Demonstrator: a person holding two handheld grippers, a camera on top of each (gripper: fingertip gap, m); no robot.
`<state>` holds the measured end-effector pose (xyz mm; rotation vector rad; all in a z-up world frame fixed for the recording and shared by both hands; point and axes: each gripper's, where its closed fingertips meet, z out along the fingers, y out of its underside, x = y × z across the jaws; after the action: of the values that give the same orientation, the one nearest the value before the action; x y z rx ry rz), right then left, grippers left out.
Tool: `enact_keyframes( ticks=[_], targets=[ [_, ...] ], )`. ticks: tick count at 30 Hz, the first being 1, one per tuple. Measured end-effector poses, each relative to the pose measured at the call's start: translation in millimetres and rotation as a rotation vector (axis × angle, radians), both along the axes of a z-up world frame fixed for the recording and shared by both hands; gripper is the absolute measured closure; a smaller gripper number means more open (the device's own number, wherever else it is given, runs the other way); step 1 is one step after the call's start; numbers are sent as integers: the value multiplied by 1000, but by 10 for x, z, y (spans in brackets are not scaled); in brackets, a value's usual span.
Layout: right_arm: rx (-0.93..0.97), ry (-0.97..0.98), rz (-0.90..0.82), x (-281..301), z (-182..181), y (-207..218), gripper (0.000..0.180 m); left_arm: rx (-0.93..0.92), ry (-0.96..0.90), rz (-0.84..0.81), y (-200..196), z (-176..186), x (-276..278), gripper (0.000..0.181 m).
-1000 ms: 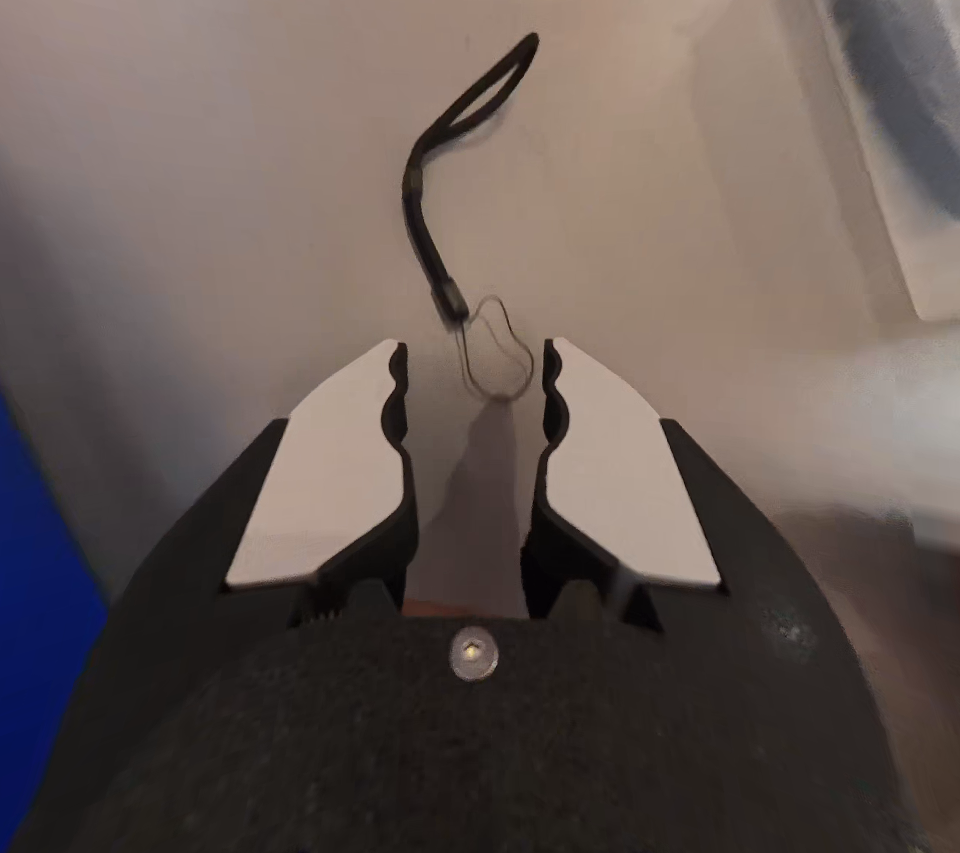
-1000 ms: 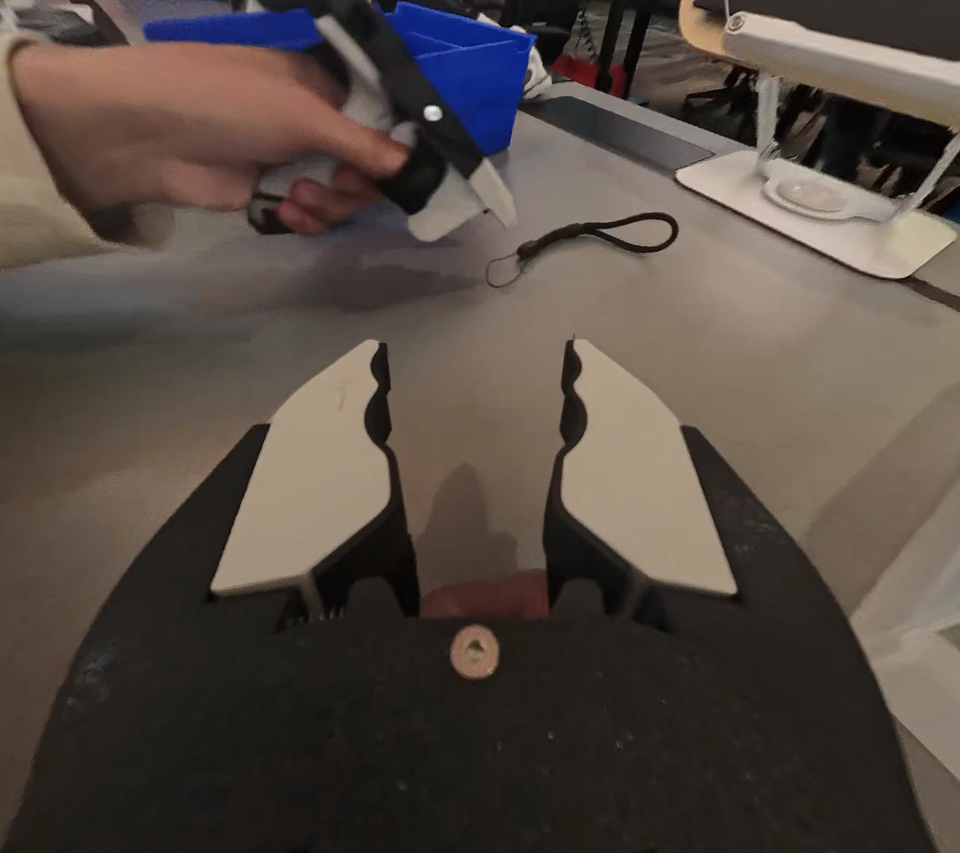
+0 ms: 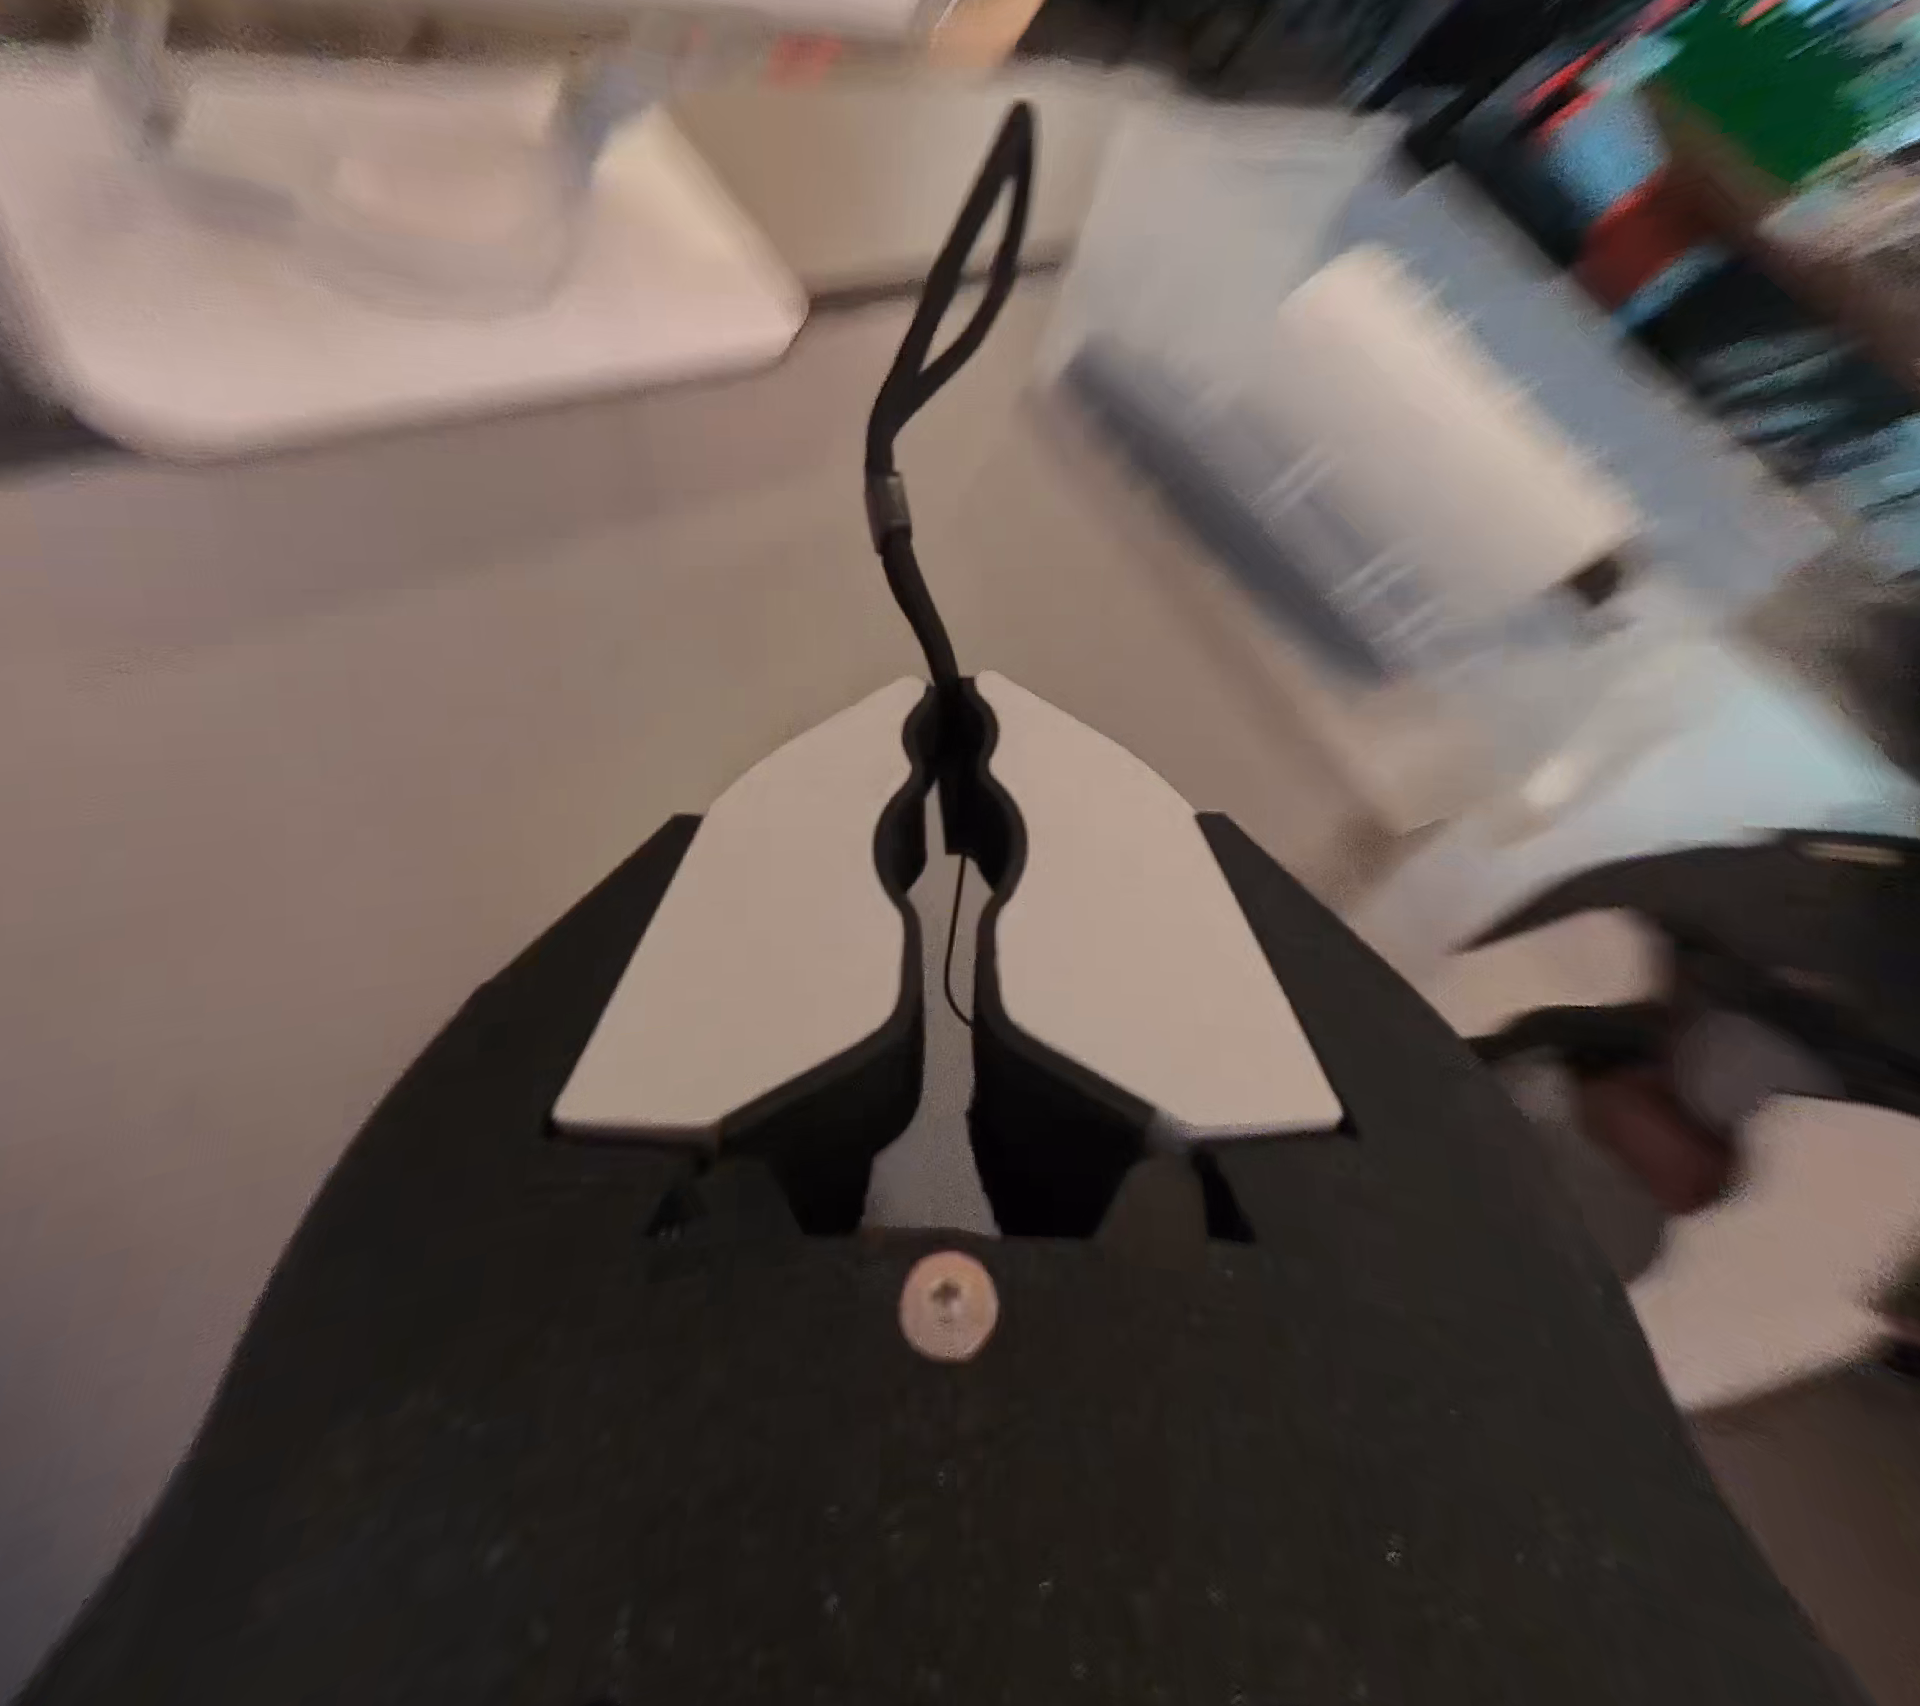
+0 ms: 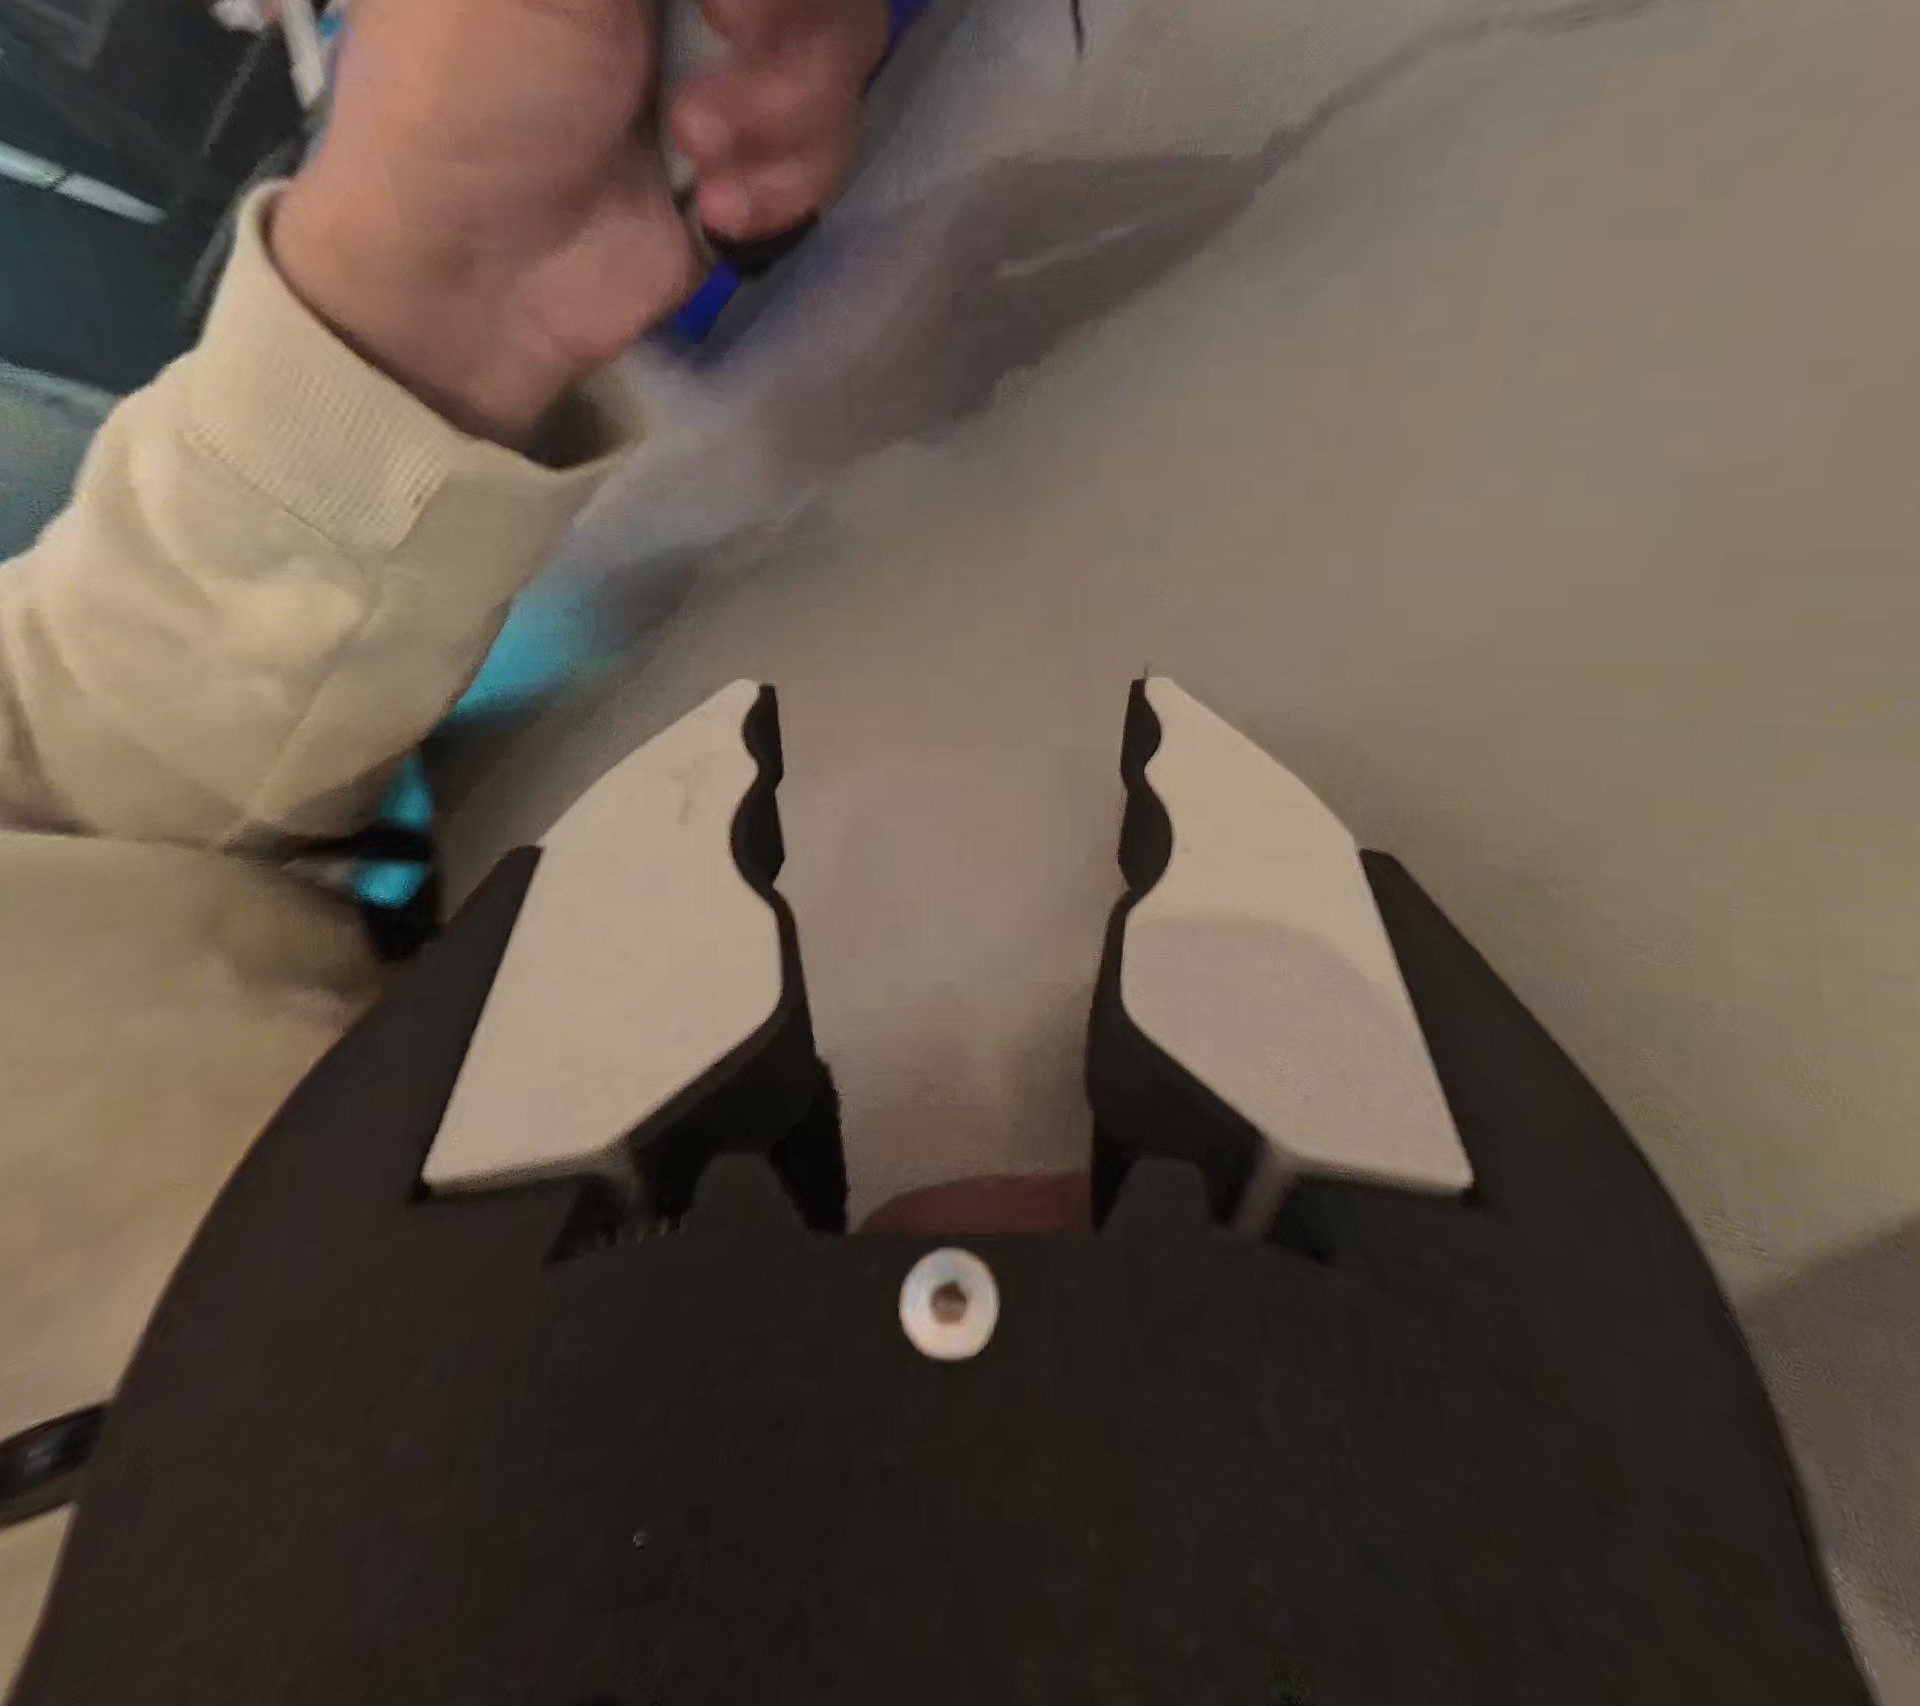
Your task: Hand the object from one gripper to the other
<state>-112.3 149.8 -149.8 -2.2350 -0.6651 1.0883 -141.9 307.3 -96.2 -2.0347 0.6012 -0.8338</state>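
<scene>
Blurred pale shapes behind the table (image 3: 312,825) are hard to make out; a white stand (image 3: 416,285) sits far left of the lanyard. Left gripper (image 3: 948,690) is pressed together, pinching the black lanyard (image 3: 940,430), loop sticking out beyond the tips, off the table. Right gripper (image 4: 951,700) is spread wide, holding nothing. A hand (image 4: 499,129) shows upper left, the tool it grips cut off.
</scene>
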Motion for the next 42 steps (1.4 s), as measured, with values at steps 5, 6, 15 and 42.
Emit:
enact_keyframes(
  ticks=[5, 6, 15, 42],
  targets=[
    [-1, 312, 86, -184, 1123, 660, 131, 227, -501, -224, -95, 1508, 59, 179],
    [102, 357, 48, -154, 1465, 875, 130, 261, -554, -255, -105, 1740, 28, 179],
    [574, 636, 128, -405, 3478, 1539, 130, 443, -722, -521, -194, 2792, -10, 178],
    [1403, -611, -211, -46, 3295, 1786, 173, 555, -75, -66, -50, 2724, -135, 119]
  ],
)
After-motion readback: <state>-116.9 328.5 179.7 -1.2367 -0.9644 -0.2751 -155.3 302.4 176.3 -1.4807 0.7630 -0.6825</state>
